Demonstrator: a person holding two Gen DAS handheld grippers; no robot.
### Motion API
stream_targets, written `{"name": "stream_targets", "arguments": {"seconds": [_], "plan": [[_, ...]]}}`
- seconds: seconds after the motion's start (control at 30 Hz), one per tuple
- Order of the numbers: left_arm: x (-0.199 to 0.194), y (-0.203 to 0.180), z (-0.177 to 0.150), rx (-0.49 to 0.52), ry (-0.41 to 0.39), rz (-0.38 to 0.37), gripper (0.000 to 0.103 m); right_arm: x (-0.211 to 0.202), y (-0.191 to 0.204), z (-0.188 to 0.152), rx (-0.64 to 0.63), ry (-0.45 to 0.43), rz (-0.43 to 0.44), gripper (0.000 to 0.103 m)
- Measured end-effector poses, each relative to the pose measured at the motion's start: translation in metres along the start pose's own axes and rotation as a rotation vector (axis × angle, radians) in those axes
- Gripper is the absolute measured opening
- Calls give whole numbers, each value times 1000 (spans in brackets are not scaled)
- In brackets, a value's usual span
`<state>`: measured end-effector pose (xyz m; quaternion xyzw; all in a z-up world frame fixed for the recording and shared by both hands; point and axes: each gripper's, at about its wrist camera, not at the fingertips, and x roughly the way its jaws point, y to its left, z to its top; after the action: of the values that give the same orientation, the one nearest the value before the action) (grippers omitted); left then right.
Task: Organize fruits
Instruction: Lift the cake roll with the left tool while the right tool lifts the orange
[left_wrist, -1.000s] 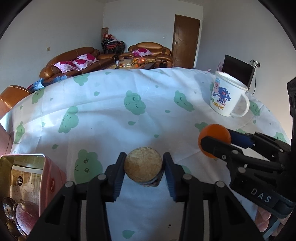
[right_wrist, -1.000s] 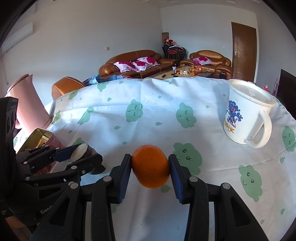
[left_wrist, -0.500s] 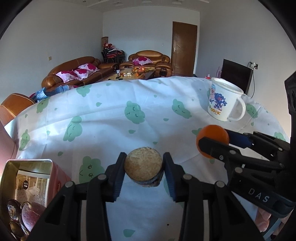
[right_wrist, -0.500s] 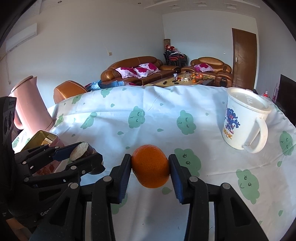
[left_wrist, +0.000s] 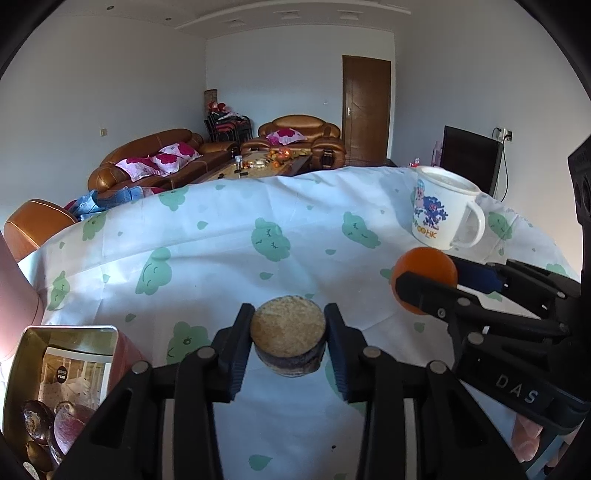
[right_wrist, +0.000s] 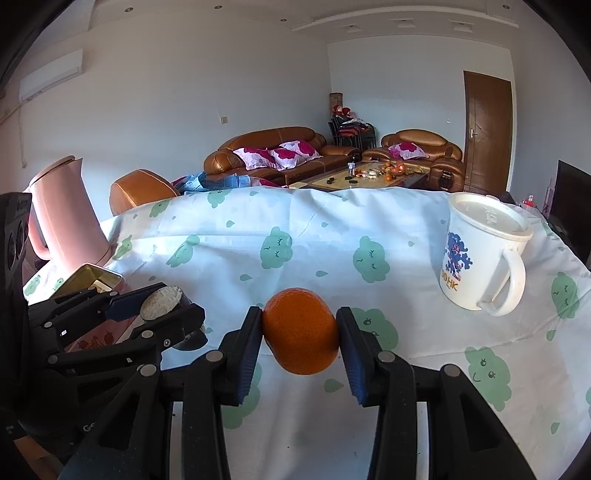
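Left gripper (left_wrist: 288, 341): pinches a round brown fruit with a flat cut top (left_wrist: 288, 338), lifted clear of the cloth; its jaws are closing a little tighter on it.
Right gripper (right_wrist: 300, 332): pressed together on an orange (right_wrist: 300, 330), also held off the table.
Step in hand: judged as carrying both fruits toward a container; keep both grips firm and level so the round orange does not roll out.
Tin box (left_wrist: 62, 373): open, at the near left corner, already holding dark reddish fruit; likely the drop place, so lower the piece inside the rim before letting go.
Crowding: the two grippers sit close side by side; move one at a time.
Tablecloth (left_wrist: 295, 236): wide bare middle, free room for moving.
White mug (right_wrist: 480, 254): far right, lidded, well apart from the orange.
Pink kettle (right_wrist: 62, 218): far left, behind the tin.
Far edge: the cloth drops away toward the sofas.
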<state>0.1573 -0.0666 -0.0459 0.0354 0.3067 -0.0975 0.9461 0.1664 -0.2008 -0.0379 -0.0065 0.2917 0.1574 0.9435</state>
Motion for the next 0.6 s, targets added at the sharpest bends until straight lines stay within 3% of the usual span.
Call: {"name": "stream_targets", "arguments": {"seconds": [0.6], "plan": [[-14,2,-3,-10,-55,5,40,-15,8,-2,-41,-75,-7,43]]}}
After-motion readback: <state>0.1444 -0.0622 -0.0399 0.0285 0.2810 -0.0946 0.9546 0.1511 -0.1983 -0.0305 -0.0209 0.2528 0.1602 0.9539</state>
